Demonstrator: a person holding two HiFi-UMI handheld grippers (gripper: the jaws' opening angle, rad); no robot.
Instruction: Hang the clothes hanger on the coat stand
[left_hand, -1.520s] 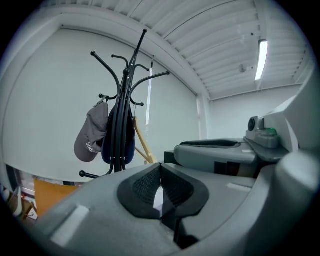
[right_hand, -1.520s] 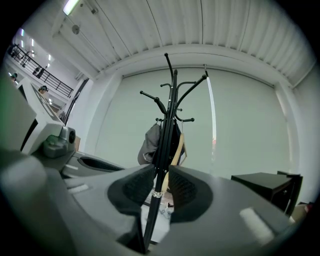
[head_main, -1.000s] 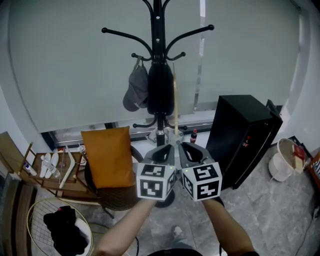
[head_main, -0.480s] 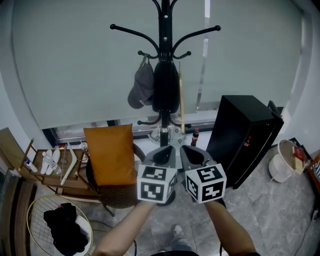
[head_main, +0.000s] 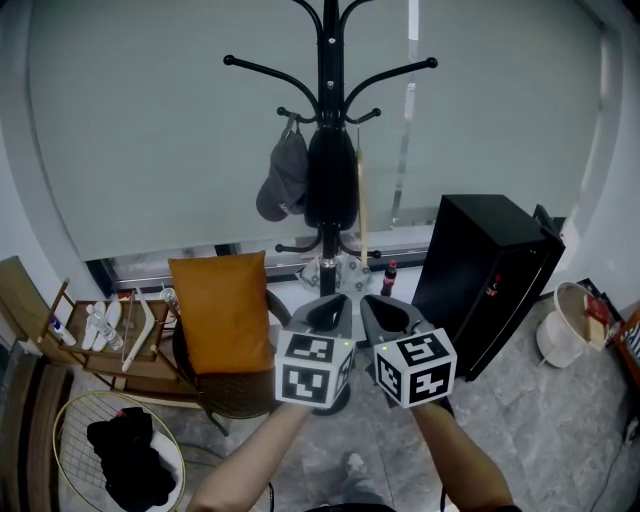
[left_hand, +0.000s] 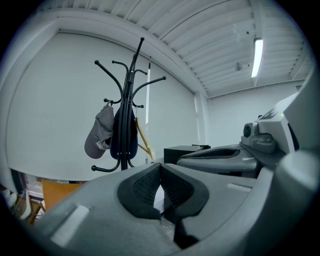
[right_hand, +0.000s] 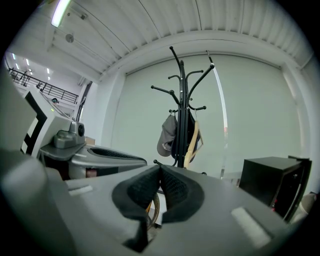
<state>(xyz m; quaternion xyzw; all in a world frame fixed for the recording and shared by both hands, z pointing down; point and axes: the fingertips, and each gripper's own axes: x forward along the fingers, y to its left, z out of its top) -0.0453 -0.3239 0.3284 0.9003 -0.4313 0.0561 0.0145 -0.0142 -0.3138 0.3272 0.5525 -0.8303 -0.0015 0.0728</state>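
The black coat stand (head_main: 328, 120) rises in the middle of the head view, against a pale blind. On its lower hooks hang a grey cap (head_main: 283, 182), a dark garment (head_main: 330, 180) and a pale wooden clothes hanger (head_main: 360, 205), which is on the stand's right side. The same hanger (left_hand: 143, 141) shows in the left gripper view and again (right_hand: 191, 144) in the right gripper view. My left gripper (head_main: 330, 306) and right gripper (head_main: 386, 308) are side by side, low and in front of the stand, well short of it. Both are shut with nothing between the pads.
An orange cushion (head_main: 220, 310) leans on a chair at the left. A black cabinet (head_main: 490, 275) stands at the right, with a white bucket (head_main: 563, 322) beyond it. A wooden rack (head_main: 110, 345) and a wire basket of dark clothes (head_main: 118, 462) are at the lower left. A small bottle (head_main: 388, 275) stands by the stand's base.
The stand has shifted a little rightward and down in the head view, and the two grippers sit slightly lower. Both stay shut and empty; the hanger hangs as before.
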